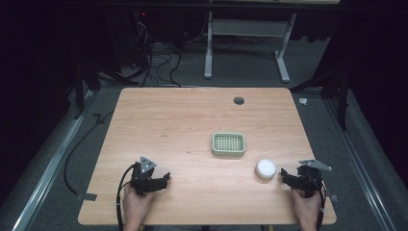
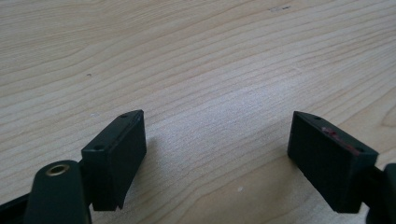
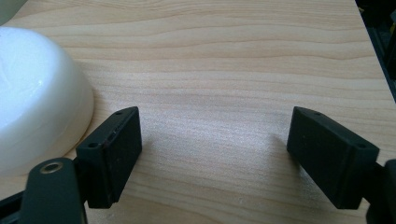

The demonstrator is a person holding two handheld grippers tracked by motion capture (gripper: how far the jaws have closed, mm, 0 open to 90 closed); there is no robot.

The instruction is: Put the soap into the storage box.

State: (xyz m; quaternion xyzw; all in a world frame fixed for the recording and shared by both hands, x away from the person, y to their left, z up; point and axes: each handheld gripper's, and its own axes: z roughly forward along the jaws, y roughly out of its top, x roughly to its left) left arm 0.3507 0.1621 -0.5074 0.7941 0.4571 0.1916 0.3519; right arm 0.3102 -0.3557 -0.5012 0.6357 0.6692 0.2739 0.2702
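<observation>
My left gripper (image 1: 161, 180) sat released at the table's (image 1: 183, 115) seven o'clock, jaws spread over bare wood. My right gripper (image 1: 288, 177) sat released too, at five o'clock, with the round white soap (image 1: 265, 168) just beside its left jaw, untouched. The green slatted dish (image 1: 228, 144) lay past the soap, toward eleven o'clock, its long axis running side to side.

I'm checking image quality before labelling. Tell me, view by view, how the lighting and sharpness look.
High view: the table is evenly lit while the room around it falls to near black. Left gripper view: the wood grain is sharp, with soft shadows under the left tool. Right gripper view: the white round object is overexposed and slightly blurred at the frame's edge.
</observation>
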